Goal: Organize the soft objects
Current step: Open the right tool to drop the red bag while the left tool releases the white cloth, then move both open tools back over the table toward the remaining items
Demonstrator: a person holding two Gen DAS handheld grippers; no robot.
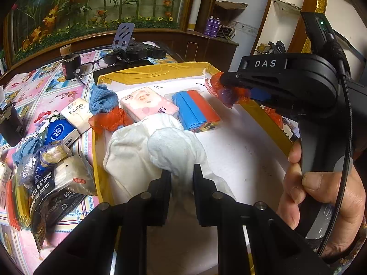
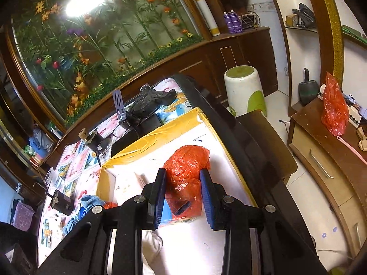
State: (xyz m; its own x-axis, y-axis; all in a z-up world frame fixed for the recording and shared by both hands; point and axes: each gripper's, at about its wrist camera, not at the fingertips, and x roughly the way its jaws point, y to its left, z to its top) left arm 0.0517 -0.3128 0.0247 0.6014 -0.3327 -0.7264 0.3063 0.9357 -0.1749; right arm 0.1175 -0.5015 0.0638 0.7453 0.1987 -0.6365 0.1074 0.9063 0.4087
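A box with a yellow-taped rim (image 1: 156, 71) and white floor holds a white cloth (image 1: 142, 151), a pink tissue pack (image 1: 146, 105), a blue-and-red pack (image 1: 195, 110), a blue cloth (image 1: 101, 100) and a crumpled red bag (image 1: 110, 119). My left gripper (image 1: 182, 170) is shut on a fold of the white cloth near the box's front. My right gripper (image 1: 226, 84), held by a hand (image 1: 321, 183), hangs over the box's right side, shut on another red plastic bag (image 1: 220, 94). In the right wrist view that red plastic bag (image 2: 185, 160) fills the gap between the blue pads (image 2: 160, 194) of the right gripper (image 2: 183, 171).
Left of the box, on the flowered tablecloth, lie tissue packs (image 1: 76, 114), a blue pack (image 1: 58, 133) and snack bags (image 1: 52, 178). Glasses (image 1: 96, 65) and a dark cup (image 1: 71, 66) sit behind. A white-green stool (image 2: 245, 89) and wooden cabinet (image 2: 321, 149) stand beyond the table's right edge.
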